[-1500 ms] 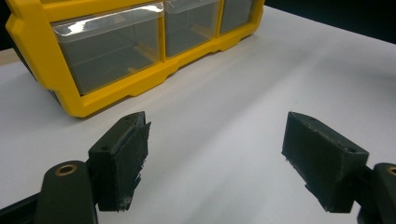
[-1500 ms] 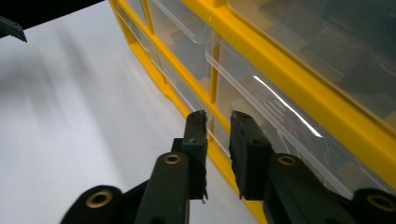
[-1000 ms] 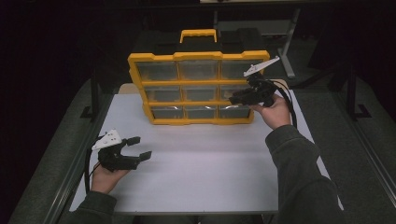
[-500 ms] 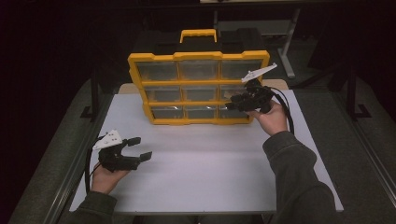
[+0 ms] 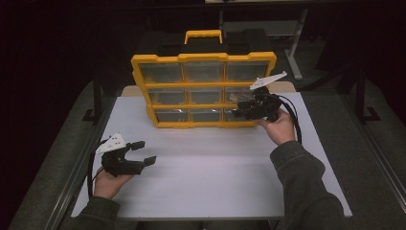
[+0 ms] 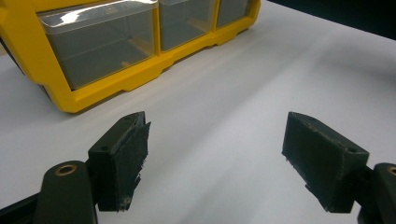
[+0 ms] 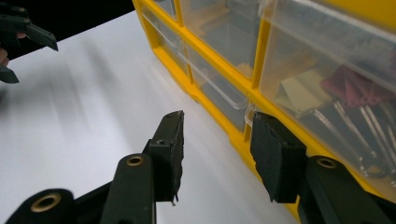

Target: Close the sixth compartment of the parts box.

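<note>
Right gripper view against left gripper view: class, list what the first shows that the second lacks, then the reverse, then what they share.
First: the right gripper, its jaws partly apart and just opening with nothing gripped between them; a filled drawer holding red, tan and metal items; the left gripper far off. Second: the left gripper's own jaws set wide apart over bare table; a clear drawer that looks empty. Shared: the yellow organizer and the white table.

No legible text or labels anywhere
</note>
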Available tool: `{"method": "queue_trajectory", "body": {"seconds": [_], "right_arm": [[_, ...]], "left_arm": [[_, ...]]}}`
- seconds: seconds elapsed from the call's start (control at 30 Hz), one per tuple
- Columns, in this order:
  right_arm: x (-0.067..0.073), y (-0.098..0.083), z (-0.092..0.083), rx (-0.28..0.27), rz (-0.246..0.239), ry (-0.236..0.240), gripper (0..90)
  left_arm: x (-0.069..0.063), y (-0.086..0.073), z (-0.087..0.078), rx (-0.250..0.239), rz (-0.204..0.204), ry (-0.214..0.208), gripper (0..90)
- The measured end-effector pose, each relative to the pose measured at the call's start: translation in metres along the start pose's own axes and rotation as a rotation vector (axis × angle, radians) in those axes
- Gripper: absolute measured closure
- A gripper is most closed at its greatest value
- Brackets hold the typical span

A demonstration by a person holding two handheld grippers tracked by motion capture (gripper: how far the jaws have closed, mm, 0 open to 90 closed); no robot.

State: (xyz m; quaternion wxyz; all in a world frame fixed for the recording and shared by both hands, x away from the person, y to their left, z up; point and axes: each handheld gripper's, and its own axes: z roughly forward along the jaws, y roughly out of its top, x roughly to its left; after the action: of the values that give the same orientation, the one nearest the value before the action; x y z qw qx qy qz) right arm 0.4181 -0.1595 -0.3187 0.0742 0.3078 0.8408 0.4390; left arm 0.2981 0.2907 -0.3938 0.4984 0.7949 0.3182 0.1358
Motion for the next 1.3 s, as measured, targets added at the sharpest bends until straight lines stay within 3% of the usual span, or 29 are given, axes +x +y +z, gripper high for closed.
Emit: {"method": "queue_trajectory", "body": {"seconds": [0.67,1.3], "right_arm": [[0.005,-0.026,0.002,-0.018,0.022,0.001,49.3],[0.009,-0.048,-0.007,-0.041,0.034,-0.019,40.3]], "left_arm": [[0.0,-0.001,0.002,0.0,-0.005,-0.004,22.0],[0.001,-0.002,0.001,0.005,-0.009,-0.006,21.8]]}}
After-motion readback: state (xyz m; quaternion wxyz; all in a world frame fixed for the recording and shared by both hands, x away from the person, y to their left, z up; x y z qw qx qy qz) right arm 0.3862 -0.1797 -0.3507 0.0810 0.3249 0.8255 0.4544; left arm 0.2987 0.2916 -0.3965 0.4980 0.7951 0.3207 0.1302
